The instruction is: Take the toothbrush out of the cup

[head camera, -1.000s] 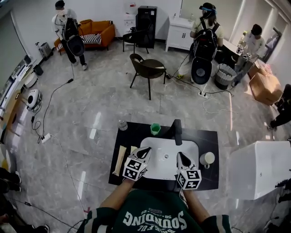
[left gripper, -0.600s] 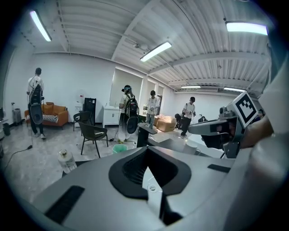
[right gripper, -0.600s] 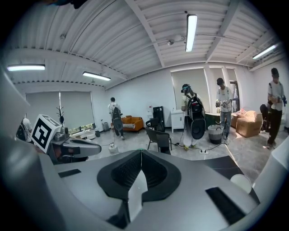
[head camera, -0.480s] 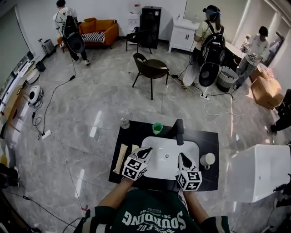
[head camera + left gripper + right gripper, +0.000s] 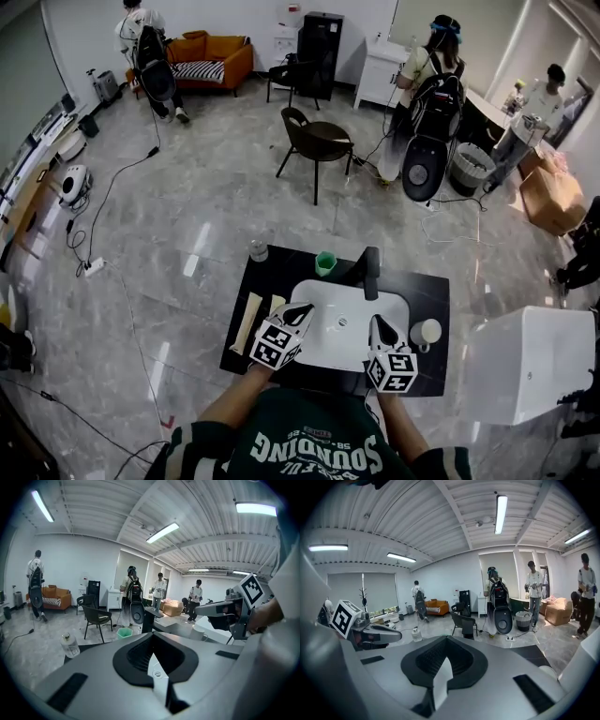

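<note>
Jaws on left gripper (image 5: 304, 308) and right gripper (image 5: 377, 322) are pressing together empty, while green cup (image 5: 322, 265) ahead and white mug (image 5: 427, 331) beside them are showing no toothbrush.

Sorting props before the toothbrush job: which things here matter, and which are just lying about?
Job: green cup, white mug (toothbrush not visible in either); left gripper and right gripper, both shut.
Lying about: clear bottle, sink, black faucet, long pale object.

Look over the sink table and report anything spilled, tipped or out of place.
Nothing stands out. The green cup, the white cup and the bottle all stand upright on the black table around the sink, and no spill is visible.
</note>
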`<action>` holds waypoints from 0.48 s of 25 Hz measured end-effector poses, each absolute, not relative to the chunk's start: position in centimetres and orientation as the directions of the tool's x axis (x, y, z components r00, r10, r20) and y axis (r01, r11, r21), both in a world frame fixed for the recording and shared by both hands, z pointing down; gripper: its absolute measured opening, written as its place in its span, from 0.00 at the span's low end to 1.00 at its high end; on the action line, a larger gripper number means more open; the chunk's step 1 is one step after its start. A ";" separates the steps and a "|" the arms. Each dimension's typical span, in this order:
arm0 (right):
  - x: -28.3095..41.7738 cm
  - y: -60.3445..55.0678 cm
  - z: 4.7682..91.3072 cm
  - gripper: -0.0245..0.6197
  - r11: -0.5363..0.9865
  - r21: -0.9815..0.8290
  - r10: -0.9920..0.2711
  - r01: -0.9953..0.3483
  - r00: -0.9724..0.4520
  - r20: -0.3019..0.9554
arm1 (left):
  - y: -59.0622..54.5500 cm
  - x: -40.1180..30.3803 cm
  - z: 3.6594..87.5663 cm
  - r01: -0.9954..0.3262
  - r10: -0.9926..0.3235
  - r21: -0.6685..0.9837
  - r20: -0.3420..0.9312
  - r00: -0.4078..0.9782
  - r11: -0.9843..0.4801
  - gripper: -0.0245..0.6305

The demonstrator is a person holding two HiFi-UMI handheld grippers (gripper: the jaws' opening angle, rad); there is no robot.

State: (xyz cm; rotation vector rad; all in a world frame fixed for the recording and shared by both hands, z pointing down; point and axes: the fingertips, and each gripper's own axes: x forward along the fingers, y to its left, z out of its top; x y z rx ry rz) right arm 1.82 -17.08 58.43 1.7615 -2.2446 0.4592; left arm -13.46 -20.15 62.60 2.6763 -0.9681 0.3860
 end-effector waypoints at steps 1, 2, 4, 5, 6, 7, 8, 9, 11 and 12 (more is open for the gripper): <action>1.8 -17.1 58.5 0.10 0.219 -0.088 -0.891 -0.972 -0.236 0.389 | -20.1 -13.4 62.6 -0.652 -0.580 0.159 0.337 0.741 -0.741 0.05; 1.9 -17.1 58.6 0.10 0.220 -0.087 -0.889 -0.972 -0.236 0.392 | -20.1 -13.4 62.7 -0.652 -0.579 0.159 0.338 0.742 -0.742 0.05; 1.8 -17.0 58.6 0.10 0.223 -0.087 -0.887 -0.971 -0.240 0.395 | -20.1 -13.3 62.8 -0.650 -0.577 0.158 0.340 0.742 -0.743 0.05; 1.8 -17.0 58.7 0.10 0.226 -0.088 -0.886 -0.970 -0.242 0.396 | -20.1 -13.3 62.9 -0.650 -0.576 0.158 0.342 0.742 -0.743 0.05; 1.8 -17.0 58.7 0.10 0.228 -0.089 -0.885 -0.970 -0.244 0.397 | -20.1 -13.3 63.0 -0.650 -0.576 0.159 0.344 0.742 -0.743 0.05; 1.8 -17.0 58.8 0.10 0.230 -0.090 -0.884 -0.969 -0.247 0.397 | -20.2 -13.3 63.1 -0.651 -0.575 0.160 0.346 0.741 -0.742 0.05; 1.8 -17.1 58.9 0.10 0.233 -0.091 -0.883 -0.968 -0.249 0.398 | -20.2 -13.3 63.2 -0.651 -0.575 0.161 0.348 0.740 -0.742 0.05; 1.8 -17.1 58.9 0.10 0.235 -0.092 -0.882 -0.968 -0.252 0.398 | -20.2 -13.2 63.4 -0.652 -0.575 0.162 0.350 0.740 -0.741 0.05; 1.9 -17.1 59.0 0.10 0.237 -0.091 -0.881 -0.967 -0.254 0.400 | -20.3 -13.2 63.7 -0.653 -0.574 0.166 0.353 0.739 -0.739 0.05; 1.9 -17.1 59.0 0.10 0.238 -0.091 -0.880 -0.967 -0.254 0.402 | -20.3 -13.1 63.7 -0.653 -0.573 0.168 0.354 0.739 -0.739 0.05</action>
